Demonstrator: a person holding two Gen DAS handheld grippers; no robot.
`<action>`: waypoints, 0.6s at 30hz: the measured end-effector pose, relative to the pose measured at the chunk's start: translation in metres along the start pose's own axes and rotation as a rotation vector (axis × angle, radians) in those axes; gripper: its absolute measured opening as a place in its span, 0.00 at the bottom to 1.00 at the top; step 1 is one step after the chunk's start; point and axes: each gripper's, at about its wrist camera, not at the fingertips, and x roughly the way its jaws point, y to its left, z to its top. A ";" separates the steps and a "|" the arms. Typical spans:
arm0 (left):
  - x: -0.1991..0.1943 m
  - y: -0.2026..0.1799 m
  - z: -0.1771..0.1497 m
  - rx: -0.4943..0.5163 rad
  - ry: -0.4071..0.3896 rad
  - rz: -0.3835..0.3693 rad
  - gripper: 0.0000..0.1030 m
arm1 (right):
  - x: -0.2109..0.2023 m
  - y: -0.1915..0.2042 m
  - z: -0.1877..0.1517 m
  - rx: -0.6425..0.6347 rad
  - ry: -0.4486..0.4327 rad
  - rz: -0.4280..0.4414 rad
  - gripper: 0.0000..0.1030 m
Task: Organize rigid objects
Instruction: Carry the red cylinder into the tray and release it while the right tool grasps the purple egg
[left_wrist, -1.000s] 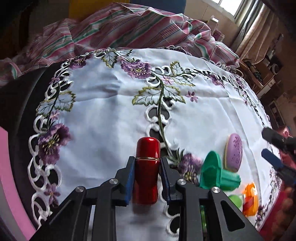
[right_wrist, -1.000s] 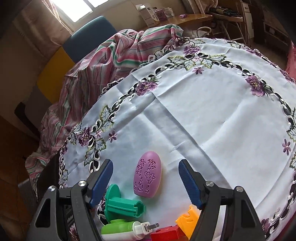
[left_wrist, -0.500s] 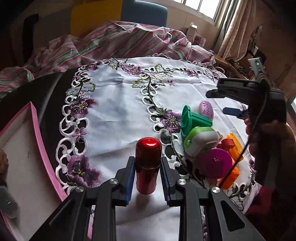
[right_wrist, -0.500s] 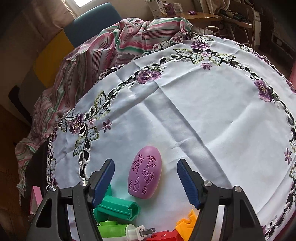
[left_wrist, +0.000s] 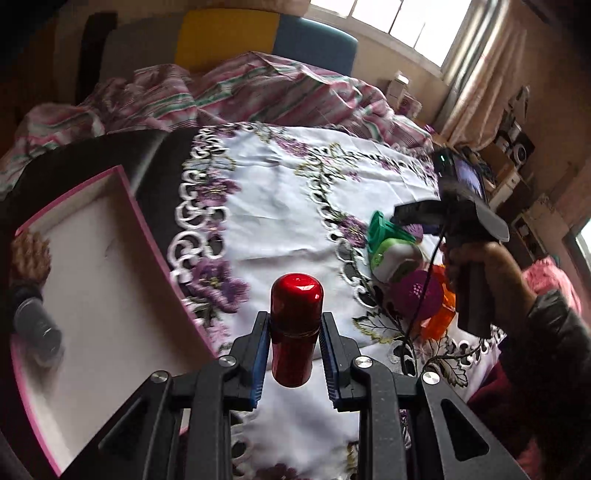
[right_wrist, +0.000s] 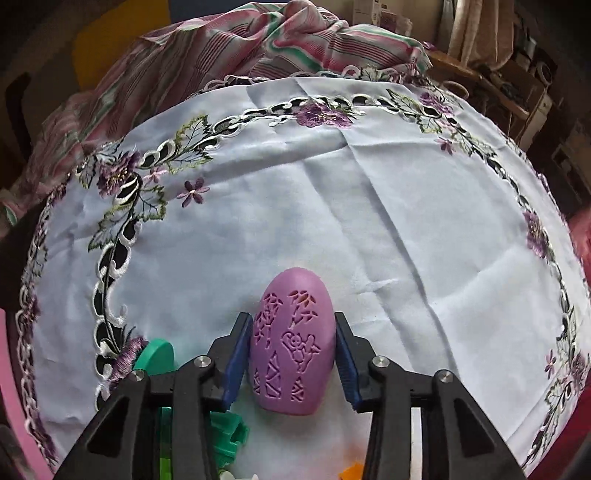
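Observation:
My left gripper (left_wrist: 294, 338) is shut on a glossy red bottle (left_wrist: 295, 325) and holds it upright above the white embroidered tablecloth (left_wrist: 280, 221), just right of a pink-rimmed white tray (left_wrist: 92, 280). My right gripper (right_wrist: 293, 352) has its blue pads against both sides of a purple egg-shaped object (right_wrist: 291, 347) with cut-out patterns, which lies on the tablecloth (right_wrist: 332, 184). The right gripper also shows in the left wrist view (left_wrist: 417, 218), low over the pile of toys.
A green plastic piece (right_wrist: 159, 360), a green-and-white object (left_wrist: 395, 258), a magenta round object (left_wrist: 417, 295) and an orange piece (left_wrist: 439, 317) lie clustered by the right gripper. A doll and a dark cylinder (left_wrist: 35, 321) lie in the tray. Striped fabric (right_wrist: 221, 48) covers the far side.
The left gripper has carried the red bottle back and left, and the tray has come into view. The right gripper has moved forward and closed on the purple egg.

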 end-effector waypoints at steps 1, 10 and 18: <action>-0.006 0.010 0.001 -0.028 -0.007 0.005 0.26 | 0.001 -0.002 0.000 0.007 0.003 0.011 0.42; -0.028 0.111 0.026 -0.239 -0.061 0.112 0.26 | 0.002 -0.002 -0.001 0.003 0.002 0.027 0.42; -0.002 0.181 0.065 -0.321 -0.034 0.201 0.26 | -0.002 0.002 0.000 -0.033 -0.006 0.005 0.42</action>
